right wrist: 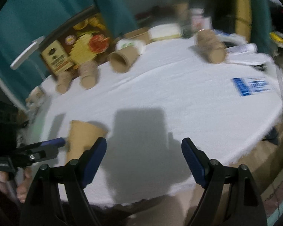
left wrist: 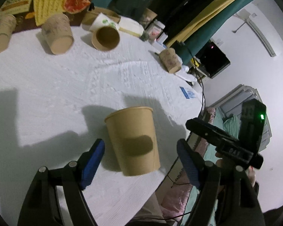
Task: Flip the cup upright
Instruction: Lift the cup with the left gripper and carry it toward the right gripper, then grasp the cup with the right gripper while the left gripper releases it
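The brown paper cup (left wrist: 133,141) stood upright on the white cloth (left wrist: 66,86) of the desk, its open rim on top, near the front edge. The left claw (left wrist: 141,162) was around it with the blue pads (left wrist: 93,162) wide apart, one on each side of the cup, and neither pad touched the wall of the cup.

In the right wrist view the same cup (right wrist: 81,137) was seen at the left, partly behind a finger of the right claw (right wrist: 144,162). The right claw was also spread apart and held nothing; only the cloth and a shadow were between its fingers.

At the far side of the desk several other paper cups (left wrist: 58,33) stood upside down, and one cup (left wrist: 105,37) lay on its side with the opening toward the camera. A blue label (right wrist: 252,85) lay on the cloth at the right.
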Demonstrator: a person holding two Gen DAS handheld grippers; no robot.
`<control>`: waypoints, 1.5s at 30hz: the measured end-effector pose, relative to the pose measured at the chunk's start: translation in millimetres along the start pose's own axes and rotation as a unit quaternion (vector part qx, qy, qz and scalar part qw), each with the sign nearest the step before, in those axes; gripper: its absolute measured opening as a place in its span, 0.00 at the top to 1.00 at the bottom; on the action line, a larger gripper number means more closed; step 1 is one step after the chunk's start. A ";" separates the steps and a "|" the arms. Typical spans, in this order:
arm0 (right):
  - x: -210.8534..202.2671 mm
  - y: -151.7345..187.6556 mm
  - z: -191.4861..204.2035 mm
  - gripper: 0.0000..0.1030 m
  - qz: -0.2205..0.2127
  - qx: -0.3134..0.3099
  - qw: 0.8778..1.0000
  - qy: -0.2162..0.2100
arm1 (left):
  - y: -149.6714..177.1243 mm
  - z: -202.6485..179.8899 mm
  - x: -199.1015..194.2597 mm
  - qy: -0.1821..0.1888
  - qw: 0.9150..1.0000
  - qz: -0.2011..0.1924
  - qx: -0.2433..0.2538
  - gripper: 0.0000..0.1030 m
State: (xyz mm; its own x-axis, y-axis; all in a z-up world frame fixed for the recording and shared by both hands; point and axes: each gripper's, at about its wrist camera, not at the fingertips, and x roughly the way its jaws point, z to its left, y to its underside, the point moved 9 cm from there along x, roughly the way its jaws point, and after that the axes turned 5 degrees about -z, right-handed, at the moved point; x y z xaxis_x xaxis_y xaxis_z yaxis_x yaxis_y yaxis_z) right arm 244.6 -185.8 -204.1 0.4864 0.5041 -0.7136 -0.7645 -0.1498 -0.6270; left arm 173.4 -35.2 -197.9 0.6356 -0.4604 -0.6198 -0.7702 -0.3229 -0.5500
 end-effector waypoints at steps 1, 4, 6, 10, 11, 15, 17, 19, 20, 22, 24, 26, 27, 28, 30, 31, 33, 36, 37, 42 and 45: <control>2.7 0.2 7.2 0.22 0.011 0.000 1.000 -0.016 | -0.6 2.6 -4.9 -0.003 1.000 -0.005 0.001 0.24; 10.6 -2.4 32.3 0.22 0.035 -0.009 0.998 -0.053 | -0.5 16.0 -25.7 -0.016 0.999 -0.027 0.008 0.24; 16.8 -6.3 50.6 0.22 0.043 -0.021 0.996 -0.077 | 0.6 27.8 -39.4 -0.034 0.998 -0.042 0.016 0.24; 35.4 -5.3 75.7 0.22 0.076 -0.033 0.993 -0.085 | 3.9 54.8 -63.4 -0.068 0.996 -0.064 0.016 0.24; 40.4 -3.9 80.3 0.22 0.086 -0.033 0.992 -0.087 | 4.6 60.8 -68.1 -0.076 0.995 -0.069 0.016 0.24; 56.5 -0.8 94.9 0.22 0.118 -0.043 0.988 -0.094 | 8.4 79.9 -87.0 -0.096 0.992 -0.087 0.012 0.24; 63.2 0.6 99.9 0.23 0.134 -0.044 0.985 -0.097 | 10.7 84.6 -93.5 -0.101 0.991 -0.093 0.010 0.24; 71.5 1.7 100.8 0.22 0.150 -0.040 0.983 -0.095 | 12.7 87.2 -97.7 -0.098 0.991 -0.095 0.009 0.24; 74.9 2.9 100.2 0.22 0.158 -0.037 0.982 -0.094 | 13.8 88.5 -99.0 -0.098 0.991 -0.096 0.009 0.24; 80.3 5.6 100.0 0.22 0.174 -0.035 0.979 -0.097 | 14.5 88.9 -100.9 -0.102 0.990 -0.098 0.014 0.24; 86.4 8.7 100.8 0.22 0.190 -0.030 0.976 -0.104 | 15.5 88.3 -102.3 -0.107 0.989 -0.100 0.022 0.24; 91.7 10.0 100.6 0.22 0.199 -0.032 0.974 -0.104 | 15.1 88.5 -103.2 -0.107 0.989 -0.102 0.025 0.24; 94.5 10.7 99.8 0.22 0.203 -0.034 0.973 -0.103 | 14.4 89.3 -103.3 -0.106 0.989 -0.102 0.025 0.24; 96.7 11.1 99.2 0.22 0.206 -0.033 0.972 -0.103 | 14.3 89.8 -103.2 -0.105 0.989 -0.102 0.024 0.24; 100.4 12.2 98.2 0.23 0.214 -0.031 0.970 -0.108 | 15.2 90.0 -102.6 -0.105 0.989 -0.101 0.022 0.24; 101.0 12.3 98.6 0.25 0.215 -0.033 0.970 -0.111 | 15.4 90.7 -102.3 -0.105 0.989 -0.100 0.021 0.24; 101.6 12.0 100.2 0.35 0.218 -0.036 0.969 -0.113 | 16.4 91.9 -101.8 -0.106 0.989 -0.097 0.020 0.24; 99.0 9.9 101.5 0.36 0.217 -0.038 0.968 -0.119 | 17.7 92.7 -101.5 -0.106 0.990 -0.096 0.019 0.24; 98.6 9.2 101.7 0.36 0.216 -0.039 0.968 -0.119 | 17.9 92.9 -101.1 -0.106 0.990 -0.095 0.019 0.24; 93.0 -2.7 102.6 0.36 0.185 -0.054 0.976 -0.107 | 19.2 95.4 -99.4 -0.108 0.990 -0.091 0.018 0.24; 84.1 -21.6 106.8 0.36 0.114 -0.118 0.984 -0.064 | 20.8 96.1 -99.6 -0.112 0.989 -0.091 0.018 0.24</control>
State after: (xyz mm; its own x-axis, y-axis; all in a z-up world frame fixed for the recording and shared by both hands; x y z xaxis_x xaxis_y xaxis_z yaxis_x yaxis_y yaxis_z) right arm 256.8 -49.4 -217.1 0.2454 0.5358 -0.8079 -0.7209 -0.4563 -0.5216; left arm 99.2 83.4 -201.4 0.7626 -0.2019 -0.6146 -0.6420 -0.3526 -0.6808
